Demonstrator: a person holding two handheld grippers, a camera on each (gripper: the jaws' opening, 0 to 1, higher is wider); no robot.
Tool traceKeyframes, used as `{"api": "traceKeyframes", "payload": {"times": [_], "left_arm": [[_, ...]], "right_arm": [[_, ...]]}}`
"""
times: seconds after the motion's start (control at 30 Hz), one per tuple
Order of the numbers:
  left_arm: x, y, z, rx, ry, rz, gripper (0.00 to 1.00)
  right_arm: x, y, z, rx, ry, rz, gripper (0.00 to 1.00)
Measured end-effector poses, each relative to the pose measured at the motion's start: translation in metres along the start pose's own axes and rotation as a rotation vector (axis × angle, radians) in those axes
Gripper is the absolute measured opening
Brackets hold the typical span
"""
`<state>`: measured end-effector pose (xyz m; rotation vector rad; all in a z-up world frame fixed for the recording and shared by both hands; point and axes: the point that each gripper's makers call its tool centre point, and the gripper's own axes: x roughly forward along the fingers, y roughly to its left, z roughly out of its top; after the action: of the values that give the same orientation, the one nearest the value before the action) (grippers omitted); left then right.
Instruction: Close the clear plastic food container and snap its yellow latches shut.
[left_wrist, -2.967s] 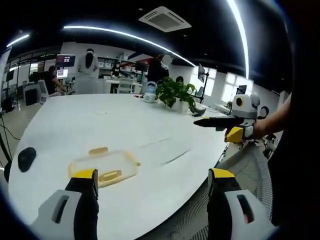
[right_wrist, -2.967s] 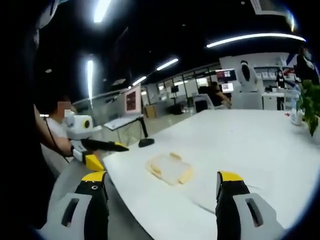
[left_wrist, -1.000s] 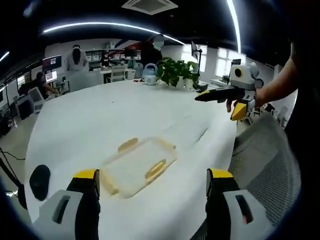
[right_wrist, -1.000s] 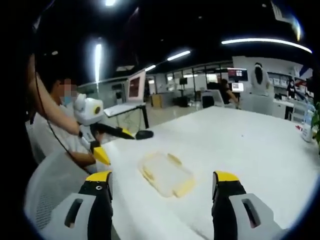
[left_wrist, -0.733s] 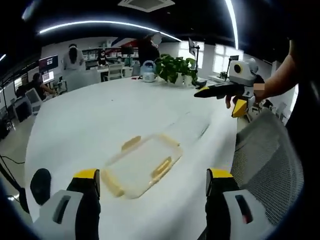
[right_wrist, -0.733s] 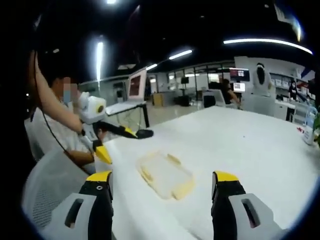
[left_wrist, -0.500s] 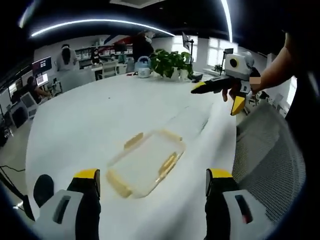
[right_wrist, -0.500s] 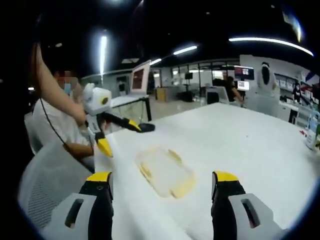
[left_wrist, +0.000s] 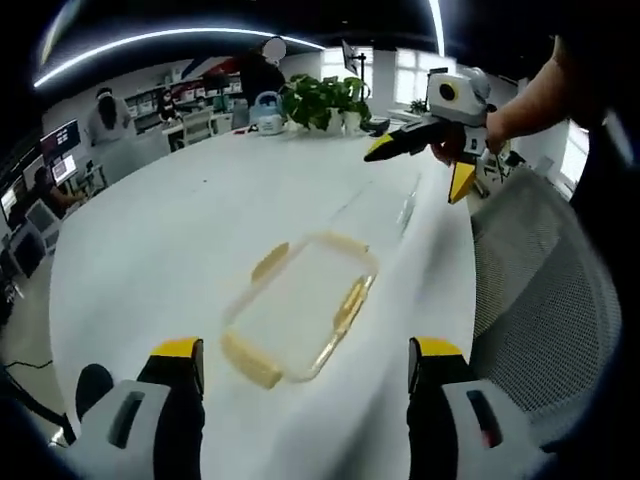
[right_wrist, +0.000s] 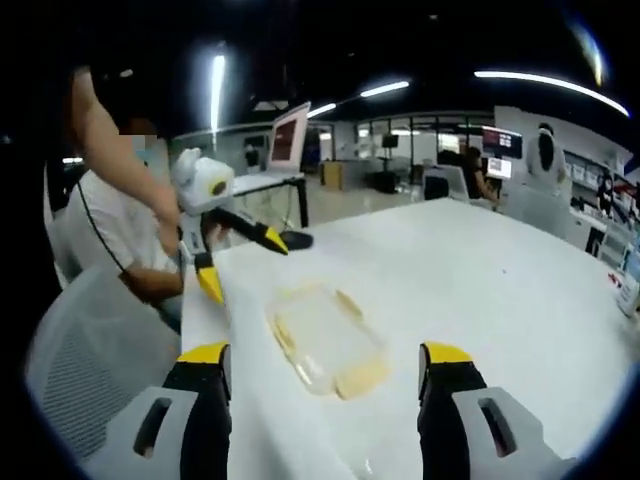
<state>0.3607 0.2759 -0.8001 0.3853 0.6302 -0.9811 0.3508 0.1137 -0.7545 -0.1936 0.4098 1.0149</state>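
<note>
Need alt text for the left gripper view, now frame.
A clear plastic food container with yellow latches lies flat on a white table, just ahead of the open left tool. The right tool, held in a hand, hovers over the table's far edge, with a potted plant behind.

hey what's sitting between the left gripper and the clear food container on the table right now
Nothing. In the left gripper view, only bare white table lies between the open left gripper and the clear food container.
</note>
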Motion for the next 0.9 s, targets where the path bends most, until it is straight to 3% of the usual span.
{"api": "traceKeyframes", "payload": {"times": [0.53, 0.9], "left_arm": [[0.013, 0.017, -0.014, 0.116, 0.108, -0.078, 0.85], [0.022, 0.019, -0.020, 0.195, 0.163, -0.146, 0.82]], "right_arm": [[0.019, -0.006, -0.009, -0.066, 0.073, 0.058, 0.76], [0.029, -0.008, -0.029, -0.148, 0.210, 0.149, 0.76]]}}
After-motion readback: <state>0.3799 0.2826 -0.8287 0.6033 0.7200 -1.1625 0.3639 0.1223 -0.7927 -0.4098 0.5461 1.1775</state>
